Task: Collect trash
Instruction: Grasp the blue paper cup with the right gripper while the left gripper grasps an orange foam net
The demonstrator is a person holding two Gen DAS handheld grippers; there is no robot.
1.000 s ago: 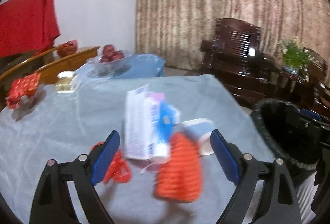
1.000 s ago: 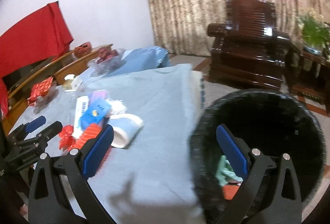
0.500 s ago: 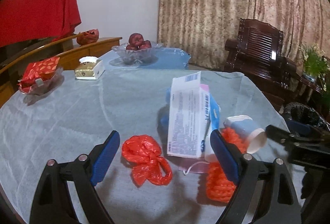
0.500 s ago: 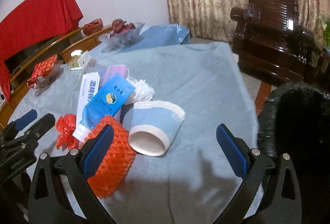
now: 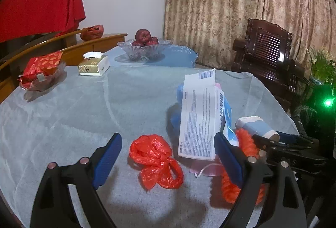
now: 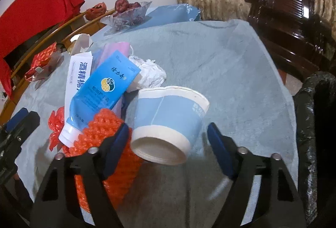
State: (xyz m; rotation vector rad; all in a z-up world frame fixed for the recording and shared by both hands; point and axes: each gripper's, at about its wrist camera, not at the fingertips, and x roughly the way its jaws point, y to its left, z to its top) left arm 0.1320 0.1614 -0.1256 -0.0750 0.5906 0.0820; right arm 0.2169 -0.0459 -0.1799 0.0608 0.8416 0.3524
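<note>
Closing your right gripper (image 6: pixel 168 135) on the paper cup (image 6: pixel 168 120), pads not touching yet | cup on its side on table beside orange net (image 6: pixel 109 133) | left gripper (image 5: pixel 168 156) apart over red bag (image 5: pixel 155 160) | risk: cup crushes or rolls, left pad snags net
</note>
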